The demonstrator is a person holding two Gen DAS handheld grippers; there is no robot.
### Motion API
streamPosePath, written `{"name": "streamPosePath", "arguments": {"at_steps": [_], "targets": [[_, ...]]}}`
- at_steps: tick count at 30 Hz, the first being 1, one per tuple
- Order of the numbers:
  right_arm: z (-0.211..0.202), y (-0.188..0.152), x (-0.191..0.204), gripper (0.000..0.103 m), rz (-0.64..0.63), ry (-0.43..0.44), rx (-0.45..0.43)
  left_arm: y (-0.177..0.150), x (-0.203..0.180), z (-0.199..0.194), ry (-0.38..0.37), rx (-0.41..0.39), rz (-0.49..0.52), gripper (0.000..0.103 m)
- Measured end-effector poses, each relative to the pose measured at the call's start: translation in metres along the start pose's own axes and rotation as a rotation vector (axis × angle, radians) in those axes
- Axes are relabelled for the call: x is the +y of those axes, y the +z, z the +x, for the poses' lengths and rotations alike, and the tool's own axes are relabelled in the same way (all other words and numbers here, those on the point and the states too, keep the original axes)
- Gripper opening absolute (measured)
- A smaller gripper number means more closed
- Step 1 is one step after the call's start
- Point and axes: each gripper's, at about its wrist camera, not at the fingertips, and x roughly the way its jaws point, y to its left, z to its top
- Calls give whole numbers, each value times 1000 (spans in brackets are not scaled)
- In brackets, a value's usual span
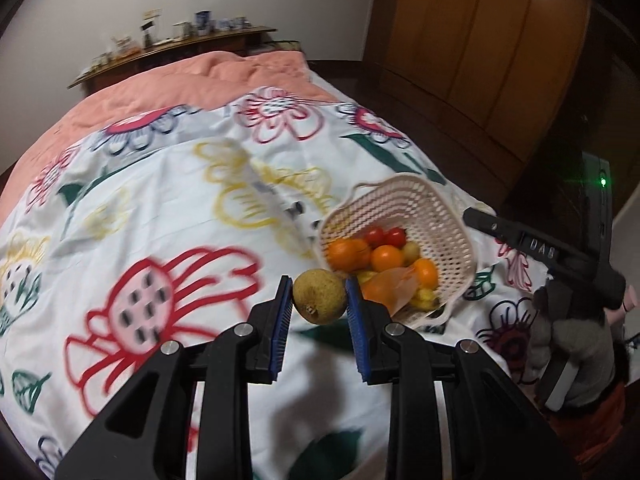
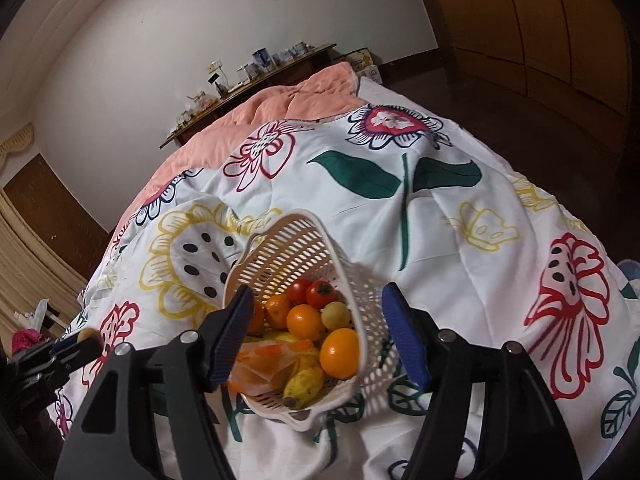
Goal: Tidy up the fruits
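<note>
My left gripper [image 1: 320, 298] is shut on a brown kiwi [image 1: 320, 296] and holds it above the bedspread, just left of the cream lattice basket [image 1: 436, 216]. The basket lies tilted on the bed and holds oranges [image 1: 386, 258], tomatoes [image 1: 384, 236], yellow fruit and an orange plastic bag [image 1: 394, 284]. In the right wrist view my right gripper [image 2: 318, 328] is open, its blue pads on either side of the basket [image 2: 296, 240], not touching the fruit. An orange [image 2: 339, 353], a tomato [image 2: 320, 294] and a banana [image 2: 304, 388] show inside.
The flowered white bedspread [image 1: 160, 208] covers the bed, with a pink quilt [image 1: 192, 80] behind it. A wooden headboard shelf [image 1: 168, 46] carries small items. A wooden wardrobe [image 1: 480, 40] stands at right. The other gripper [image 1: 540, 252] and a gloved hand [image 1: 572, 340] are at right.
</note>
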Motion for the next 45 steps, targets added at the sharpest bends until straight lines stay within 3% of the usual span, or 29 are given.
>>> {"name": "streamPosePath", "arguments": {"at_steps": [16,17,20,24,28,35,45], "targets": [[-2,-7,-19,77,24,8,-14,43,-52,71,-44,68,66,29],[-2,-7,-19,77,25,6,-14,44,-53,74,-49,73,67,31],[-3,-8,-21,83,32,4,-15,45,-52,76,-44,76,53,59],[-5,-7,-23,84,38,1,-21,46,-41,75,-29,72,22,69],[-5,-7,-22,85,38,0,-21,48,-30,69,-1,52,0,72],[-8,-10,-15,87,22,-3,-13,45,-30,57,103,-7,54,92],[-11,-24,1,91,-45,-11,29,34,-36,42,173,-52,104,98]]}}
